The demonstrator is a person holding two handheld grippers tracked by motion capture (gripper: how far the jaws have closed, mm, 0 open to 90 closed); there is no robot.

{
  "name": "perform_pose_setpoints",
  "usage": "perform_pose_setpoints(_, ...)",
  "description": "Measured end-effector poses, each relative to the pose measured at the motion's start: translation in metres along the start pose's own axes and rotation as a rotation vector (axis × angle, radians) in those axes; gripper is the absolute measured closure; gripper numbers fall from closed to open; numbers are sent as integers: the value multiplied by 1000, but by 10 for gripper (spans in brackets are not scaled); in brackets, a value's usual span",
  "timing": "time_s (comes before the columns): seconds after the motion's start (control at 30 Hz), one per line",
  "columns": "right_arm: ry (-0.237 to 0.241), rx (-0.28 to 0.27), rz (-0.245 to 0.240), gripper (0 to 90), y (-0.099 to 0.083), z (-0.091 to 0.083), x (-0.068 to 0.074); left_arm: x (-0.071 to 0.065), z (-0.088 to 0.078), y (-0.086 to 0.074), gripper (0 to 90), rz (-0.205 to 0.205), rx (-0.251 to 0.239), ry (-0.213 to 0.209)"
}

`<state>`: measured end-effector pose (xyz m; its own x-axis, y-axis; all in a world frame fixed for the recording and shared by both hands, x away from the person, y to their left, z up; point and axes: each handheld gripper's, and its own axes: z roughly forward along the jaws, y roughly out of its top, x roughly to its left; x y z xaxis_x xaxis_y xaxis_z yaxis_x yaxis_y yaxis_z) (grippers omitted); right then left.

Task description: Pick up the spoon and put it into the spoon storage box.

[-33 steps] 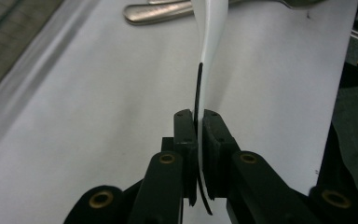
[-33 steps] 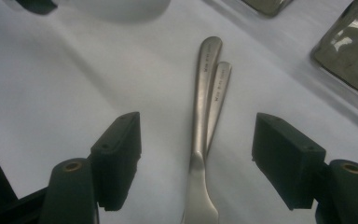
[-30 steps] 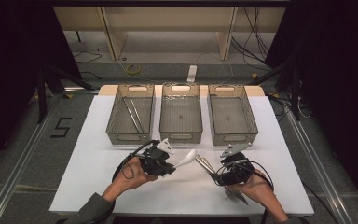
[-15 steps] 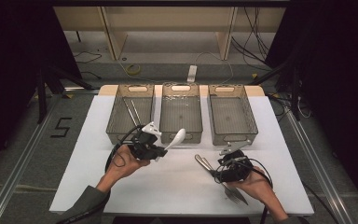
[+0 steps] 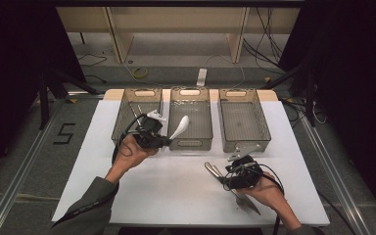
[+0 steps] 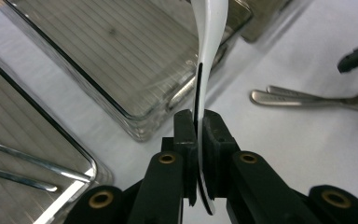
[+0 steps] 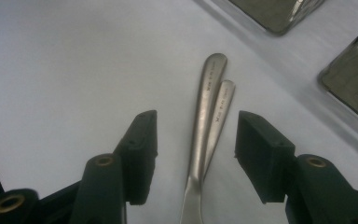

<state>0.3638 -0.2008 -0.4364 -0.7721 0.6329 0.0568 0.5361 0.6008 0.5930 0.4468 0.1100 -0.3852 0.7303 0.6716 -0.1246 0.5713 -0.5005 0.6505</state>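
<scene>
Hand-held gripper, left (image 5: 169,138): we see it at centre left of the high view, its jaws clamped on the handle of a white spoon (image 5: 179,127). In the left gripper view the left hand-held gripper (image 6: 198,135) pinches the spoon (image 6: 210,28) edge-on, and the handle rises to the top of the frame over a clear bin (image 6: 121,56). From above, the spoon's bowl hangs over the front part of the middle bin (image 5: 191,143), one of three standing in a row across the upper half of the tabletop (image 5: 166,191). The left bin (image 5: 122,117) holds thin metal rods (image 6: 28,163).

Right hand-held gripper (image 5: 227,174): at lower right of the high view, its jaws have just been closing and stand partly open. In the right gripper view the right hand-held gripper (image 7: 196,135) straddles two metal handles (image 7: 210,102) lying side by side on the white tabletop (image 7: 51,60); the pads do not touch them. Fork tines (image 5: 247,204) show below the hand.
</scene>
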Motion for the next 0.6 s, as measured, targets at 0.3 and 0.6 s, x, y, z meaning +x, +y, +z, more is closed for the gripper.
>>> perform_pose_setpoints(0.3,6,-21,26,347,0,-1,0,19,9,20,851,-53,-24,45)
perform_pose_setpoints(0.6,33,-47,44,263,0,-3,2,27,23,36,851,-94,-29,60)
